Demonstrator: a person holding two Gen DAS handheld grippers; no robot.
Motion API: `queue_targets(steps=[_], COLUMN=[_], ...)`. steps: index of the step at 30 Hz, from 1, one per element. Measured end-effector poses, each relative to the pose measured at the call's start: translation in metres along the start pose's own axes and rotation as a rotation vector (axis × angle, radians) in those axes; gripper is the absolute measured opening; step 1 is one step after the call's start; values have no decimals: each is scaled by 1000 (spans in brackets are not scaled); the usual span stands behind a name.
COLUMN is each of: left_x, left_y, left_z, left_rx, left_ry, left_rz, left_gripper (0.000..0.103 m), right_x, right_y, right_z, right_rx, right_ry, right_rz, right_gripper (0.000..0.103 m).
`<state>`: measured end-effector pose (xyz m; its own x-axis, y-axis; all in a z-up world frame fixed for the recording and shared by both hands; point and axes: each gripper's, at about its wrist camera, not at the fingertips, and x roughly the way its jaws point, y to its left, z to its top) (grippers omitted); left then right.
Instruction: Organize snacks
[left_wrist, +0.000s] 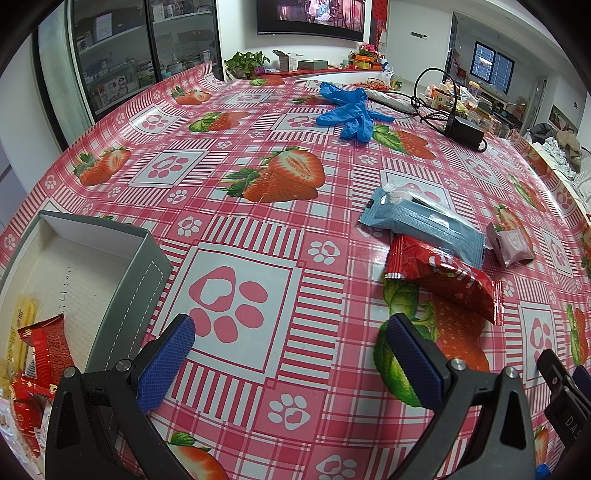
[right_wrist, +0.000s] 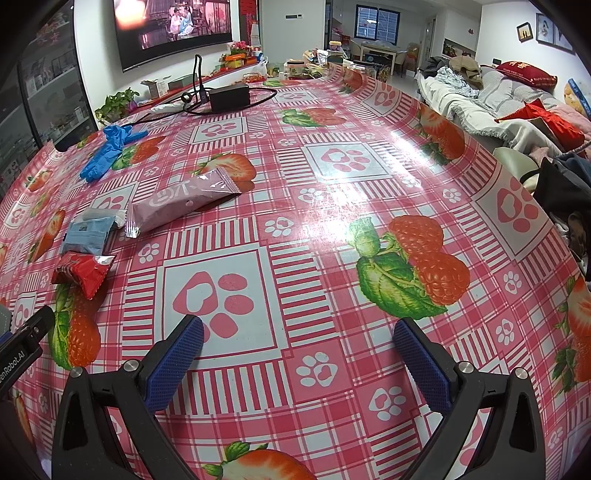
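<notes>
Spread left gripper faces crosswise-lying, perhaps tilted, red packet.

Tabletop covered in glossy plastic-looking cloth, smooth, strong glare patch. Red snack packet shiny crinkled foil-type wrapper; blue packet matt, finely ribbed film; pink packet satin film with silvery crimped end. Box matt grey card, white inside. Gloves blue, thin, rubbery, wrinkled. Left tool and right tool: matt black plastic arms, metal rivets, blue knurled pads.
</notes>
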<state>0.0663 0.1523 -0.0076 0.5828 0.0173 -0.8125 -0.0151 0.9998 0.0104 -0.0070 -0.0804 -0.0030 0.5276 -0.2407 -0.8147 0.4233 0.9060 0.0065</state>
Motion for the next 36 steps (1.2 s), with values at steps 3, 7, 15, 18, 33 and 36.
queue_targets(steps=[3, 7, 15, 18, 33, 36], left_x=[0, 0, 1, 0, 0, 0], left_y=[0, 1, 1, 0, 0, 0], left_z=[0, 0, 0, 0, 0, 0], left_rx=[0, 0, 0, 0, 0, 0], left_ry=[0, 0, 0, 0, 0, 0], left_rz=[0, 0, 0, 0, 0, 0], left_gripper=[103, 103, 103, 103, 103, 103], right_x=[0, 0, 0, 0, 0, 0], right_y=[0, -1, 0, 0, 0, 0], right_z=[0, 0, 1, 1, 1, 1], right_rx=[0, 2, 17, 17, 17, 19], right_ry=[0, 0, 0, 0, 0, 0], right_rz=[0, 0, -14, -15, -15, -17], right_gripper=[103, 103, 103, 103, 103, 103])
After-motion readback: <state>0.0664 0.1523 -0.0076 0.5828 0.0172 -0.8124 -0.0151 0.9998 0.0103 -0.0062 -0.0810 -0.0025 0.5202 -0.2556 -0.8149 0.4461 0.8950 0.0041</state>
